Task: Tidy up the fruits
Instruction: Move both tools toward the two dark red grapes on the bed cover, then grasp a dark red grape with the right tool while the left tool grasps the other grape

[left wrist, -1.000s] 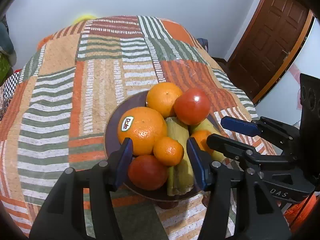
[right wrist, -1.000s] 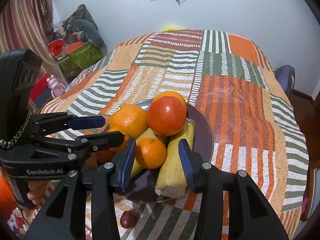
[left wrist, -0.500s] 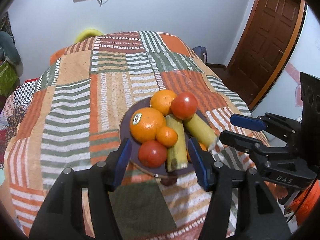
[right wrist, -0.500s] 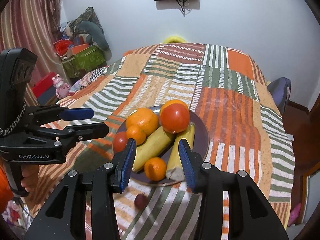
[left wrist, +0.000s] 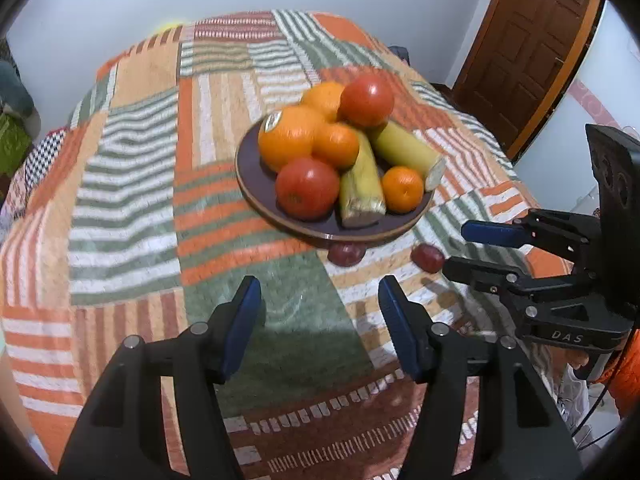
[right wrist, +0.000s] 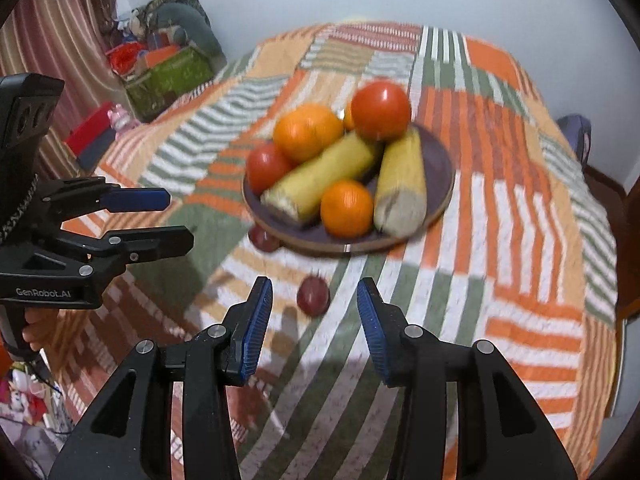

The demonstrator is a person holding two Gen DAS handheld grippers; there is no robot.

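Observation:
A dark plate (left wrist: pixel 256 188) (right wrist: pixel 440 168) on the patchwork table holds oranges (left wrist: pixel 286 138), two tomatoes (left wrist: pixel 307 188) (right wrist: pixel 381 105), two corn cobs (left wrist: pixel 362 186) (right wrist: pixel 400 178) and a small mandarin (right wrist: pixel 346 208). Two small dark red fruits lie on the cloth by the plate's near rim (left wrist: pixel 346 254) (left wrist: pixel 427 258); the right wrist view shows them too (right wrist: pixel 313 295) (right wrist: pixel 263 238). My left gripper (left wrist: pixel 319 308) is open and empty, short of the plate. My right gripper (right wrist: pixel 314 312) is open and empty, just behind one red fruit.
The table's striped cloth (left wrist: pixel 132 184) ends at a near edge below the grippers. A brown door (left wrist: pixel 524 48) stands at the right. Boxes and bags (right wrist: pixel 164 68) sit on the floor at the left. A chair (right wrist: pixel 576 132) stands beyond the table's right side.
Both grippers have pulled back from the plate toward the table's near edge, staying open. The two small red fruits on the cloth have come into view.

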